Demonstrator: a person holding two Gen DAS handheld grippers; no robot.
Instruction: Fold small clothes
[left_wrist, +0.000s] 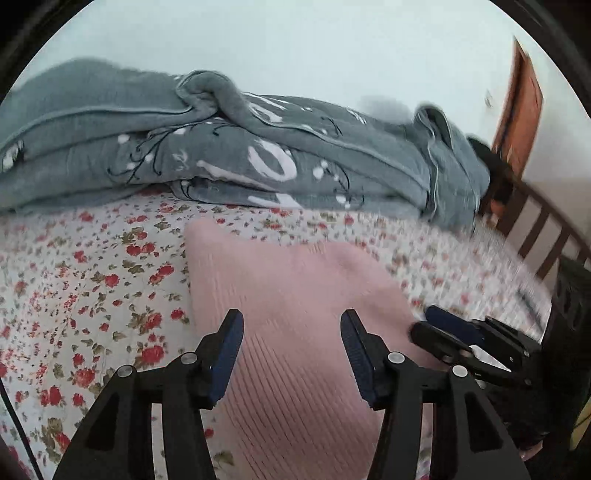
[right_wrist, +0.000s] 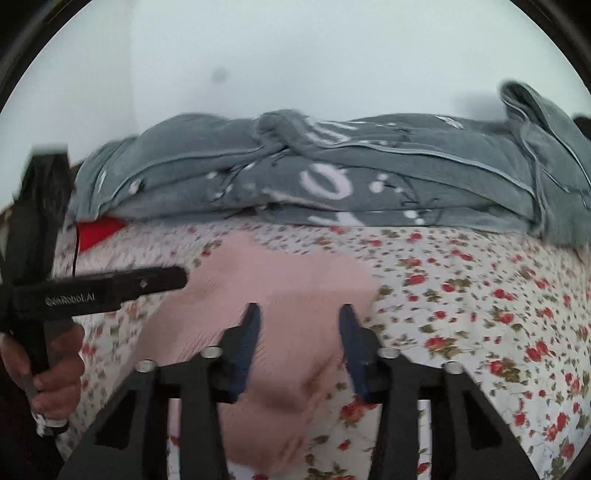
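Bed: flower-printed bedsheet (left_wrist: 92, 280) under everything, with a grey blanket (left_wrist: 229, 155) heaped along the far side against a pale wall.
Garment: pink ribbed garment (left_wrist: 295, 317) lies on the sheet in front of both grippers; in the right wrist view it looks partly folded, with a doubled edge nearest the camera, though blur hides the exact layers.
Left gripper (left_wrist: 291, 332): fingers spread wide above the pink cloth, pinching nothing.
Right gripper (right_wrist: 299, 325): fingers likewise spread and empty, poised over the near right part of the garment; in the left wrist view it sits at the cloth's right edge.
Step in hand: likely picking an edge for the next fold.
How to do it well: lower each gripper to a separate corner of the same edge, pinch only the layers meant to move, lift evenly, carry the edge across and lay it square.
Risk: catching the bedsheet together with the knit, or an uneven lift skewing the fold.
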